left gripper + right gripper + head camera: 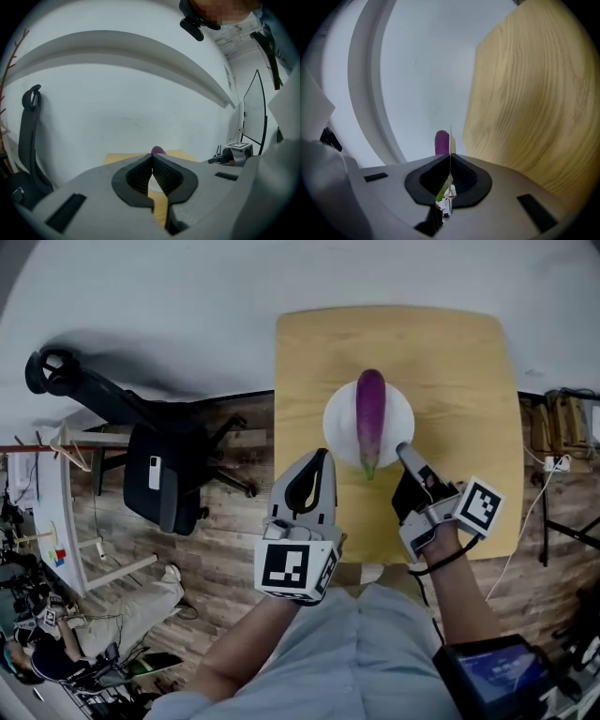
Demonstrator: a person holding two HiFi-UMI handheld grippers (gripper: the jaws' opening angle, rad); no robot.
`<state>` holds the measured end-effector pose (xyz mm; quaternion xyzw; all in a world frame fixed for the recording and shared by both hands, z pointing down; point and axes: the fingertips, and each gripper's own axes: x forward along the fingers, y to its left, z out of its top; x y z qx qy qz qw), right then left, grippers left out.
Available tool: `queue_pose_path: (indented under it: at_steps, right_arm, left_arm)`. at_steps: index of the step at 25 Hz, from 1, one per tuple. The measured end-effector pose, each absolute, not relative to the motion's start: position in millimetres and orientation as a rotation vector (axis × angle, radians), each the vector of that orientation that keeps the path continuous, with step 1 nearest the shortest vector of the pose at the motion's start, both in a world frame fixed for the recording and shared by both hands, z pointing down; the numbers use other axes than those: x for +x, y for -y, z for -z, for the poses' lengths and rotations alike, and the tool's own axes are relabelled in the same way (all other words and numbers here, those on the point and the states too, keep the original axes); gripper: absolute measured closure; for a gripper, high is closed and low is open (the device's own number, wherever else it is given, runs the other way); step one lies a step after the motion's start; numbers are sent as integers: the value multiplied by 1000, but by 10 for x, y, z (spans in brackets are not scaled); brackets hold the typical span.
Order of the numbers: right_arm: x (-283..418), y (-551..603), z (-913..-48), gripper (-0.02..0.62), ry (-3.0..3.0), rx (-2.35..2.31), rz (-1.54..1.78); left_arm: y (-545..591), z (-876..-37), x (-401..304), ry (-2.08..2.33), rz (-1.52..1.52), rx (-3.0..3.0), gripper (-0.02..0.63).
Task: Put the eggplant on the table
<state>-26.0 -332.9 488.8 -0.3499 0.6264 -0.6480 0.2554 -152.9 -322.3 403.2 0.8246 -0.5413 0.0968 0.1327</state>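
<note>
Both forearms reach forward from the torso at the bottom of the head view, bare, with a band and screen unit on the right one. Left claw (323, 456) is held roughly level, marker cube toward the camera, jaws together at the tips with nothing between them, its tip just short of the plate's (339, 432) near-left rim. Right claw (401, 448) is rolled on its side and angled in from the right, jaws closed. In the right gripper view the plate's thin white edge runs straight between them, so it looks clamped on the near-right rim. Eggplant (371, 413) lies on the white round plate: long, glossy purple, green stem end toward the person, rounded end pointing away. Plate is over the middle of the light wooden bench (469, 371); cannot tell if it rests on it.
</note>
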Motion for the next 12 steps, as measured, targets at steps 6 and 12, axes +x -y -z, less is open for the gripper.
queue_pose_path:
  at_steps: [6, 12]
  right_arm:
    - [-247, 3356, -5092, 588, -1655, -962, 1770]
    - [-246, 3402, -5288, 588, -1619, -984, 1779]
  left_arm:
    - [3327, -4191, -1469, 1519, -314, 2412, 600]
    - [3458, -4398, -1459, 1476, -355, 2410, 600]
